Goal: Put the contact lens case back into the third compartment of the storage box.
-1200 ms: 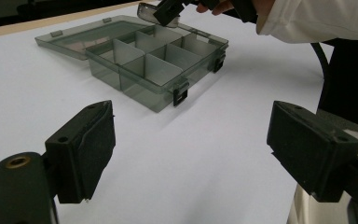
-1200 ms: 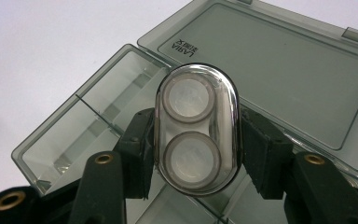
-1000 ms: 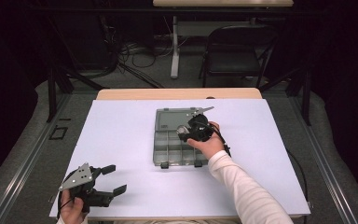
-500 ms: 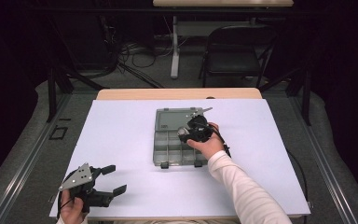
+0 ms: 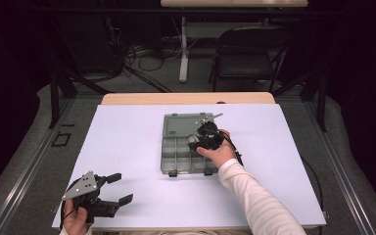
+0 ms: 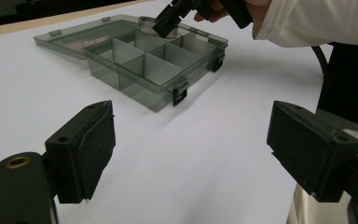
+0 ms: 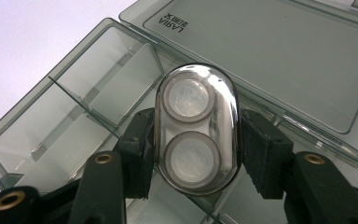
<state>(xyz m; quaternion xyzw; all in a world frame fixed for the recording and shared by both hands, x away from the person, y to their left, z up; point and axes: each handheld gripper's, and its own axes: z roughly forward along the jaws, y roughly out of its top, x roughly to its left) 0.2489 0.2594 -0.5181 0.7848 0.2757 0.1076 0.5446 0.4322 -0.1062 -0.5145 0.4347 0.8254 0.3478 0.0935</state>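
Lens case over the organizer box.
My right claw (image 7: pixel 196 154) pinches the clear lens case (image 7: pixel 196 128) above the open organizer box (image 5: pixel 176 129); my left claw (image 5: pixel 117 188) sits spread, well apart.

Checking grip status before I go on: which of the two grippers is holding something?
The right gripper: its jaws clamp a clear oval two-well case over the smoky plastic organiser box. The left gripper is open.

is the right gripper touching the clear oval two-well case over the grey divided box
Touching. The right gripper view shows the right gripper with both black pads pressed against the sides of the clear oval case, above the grey plastic box.
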